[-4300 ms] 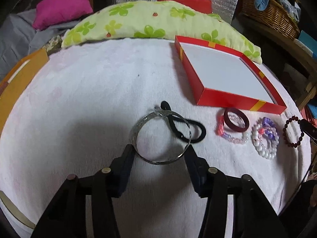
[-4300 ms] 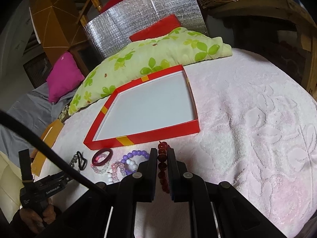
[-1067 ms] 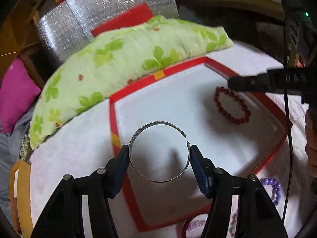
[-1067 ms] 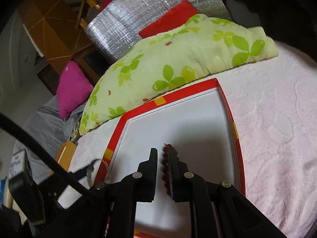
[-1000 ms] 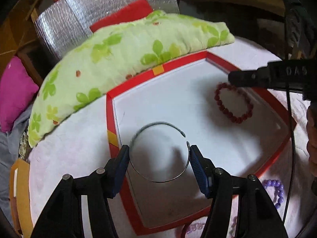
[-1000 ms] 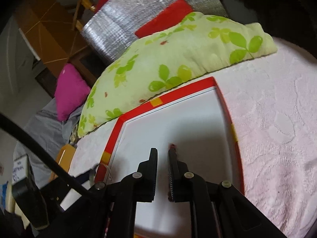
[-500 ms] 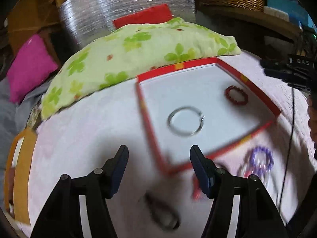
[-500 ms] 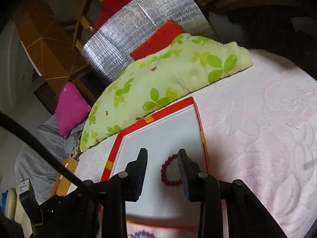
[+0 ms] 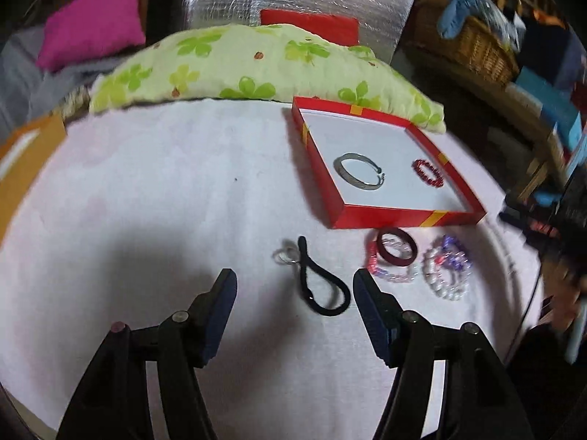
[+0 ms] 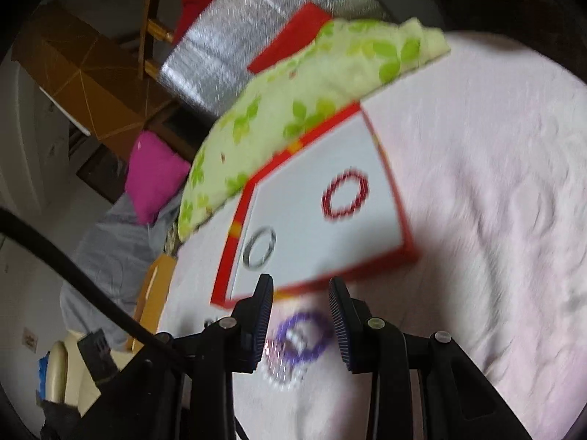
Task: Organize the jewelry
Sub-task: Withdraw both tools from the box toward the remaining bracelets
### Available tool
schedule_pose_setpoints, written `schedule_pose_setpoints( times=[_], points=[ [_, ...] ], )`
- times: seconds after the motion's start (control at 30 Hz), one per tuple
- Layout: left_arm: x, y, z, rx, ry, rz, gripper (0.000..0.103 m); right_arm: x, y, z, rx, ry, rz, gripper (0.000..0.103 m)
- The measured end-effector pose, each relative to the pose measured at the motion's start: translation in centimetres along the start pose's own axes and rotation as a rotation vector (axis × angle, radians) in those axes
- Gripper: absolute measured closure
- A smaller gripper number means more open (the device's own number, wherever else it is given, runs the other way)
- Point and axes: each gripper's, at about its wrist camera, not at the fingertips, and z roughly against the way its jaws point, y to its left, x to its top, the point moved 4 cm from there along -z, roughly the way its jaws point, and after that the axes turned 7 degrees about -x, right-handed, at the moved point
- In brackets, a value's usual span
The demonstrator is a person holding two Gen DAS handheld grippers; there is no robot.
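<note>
Blur smears the purple beads [image 10: 306,333] under the empty, parted right gripper [image 10: 301,293]; left gripper [image 9: 293,286] gapes empty over the hair tie [image 9: 323,286].

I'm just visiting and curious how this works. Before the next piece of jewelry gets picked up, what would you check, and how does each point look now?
1. Left gripper empty, fingers apart: ok.
2. Right gripper empty, fingers apart: ok.
3. Silver bangle and red bead bracelet lie inside the red box: ok.
4. Box has bare floor for more: ok.
5. Black hair tie ahead of the left fingers, clear of the small silver ring: cannot tell, they seem to touch.
6. Purple bead bracelet sharply seen for the right fingers: not ok, blurred.
</note>
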Motion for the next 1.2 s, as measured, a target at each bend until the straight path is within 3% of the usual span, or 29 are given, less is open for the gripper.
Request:
schedule_pose_setpoints(
  times=[0.13,0.3,0.43,0.6,0.7,0.77,0.93,1.2],
  points=[
    [-0.2,0.1,-0.2,-0.027,-0.011,0.028,0.036,-1.1,0.8,-1.6,-0.063,0.027,0.054,0.068],
    [-0.6,-0.5,-0.8,-0.030,0.004,0.003,0.036,-1.6,0.6,-3.4,-0.124,0.059,0.073,0.068],
    [-0.9,-1.5,-1.1,-0.043,0.013,-0.037,0.036,-2.1,1.2,-4.4,-0.205,0.073,0.159,0.072],
    [-1.1,-2.7,-1.3,-0.067,0.027,-0.075,0.036,-3.1,1.6,-6.1,-0.295,0.116,0.259,0.084],
    [-1.2,-2.9,-1.3,-0.075,0.029,-0.078,0.036,-3.4,2.3,-6.3,-0.351,0.089,0.344,0.093],
    [-1.2,-2.8,-1.3,-0.071,0.028,-0.076,0.036,-3.4,2.3,-6.2,-0.390,0.070,0.373,0.093],
    [-1.4,-3.8,-1.1,-0.073,0.022,-0.118,0.036,-2.3,0.7,-5.0,-0.450,0.032,0.318,0.093],
    [-1.2,-10.8,-3.1,-0.157,0.070,-0.282,0.036,-0.6,-2.8,-3.2,-0.458,0.048,0.144,0.093]
  ],
)
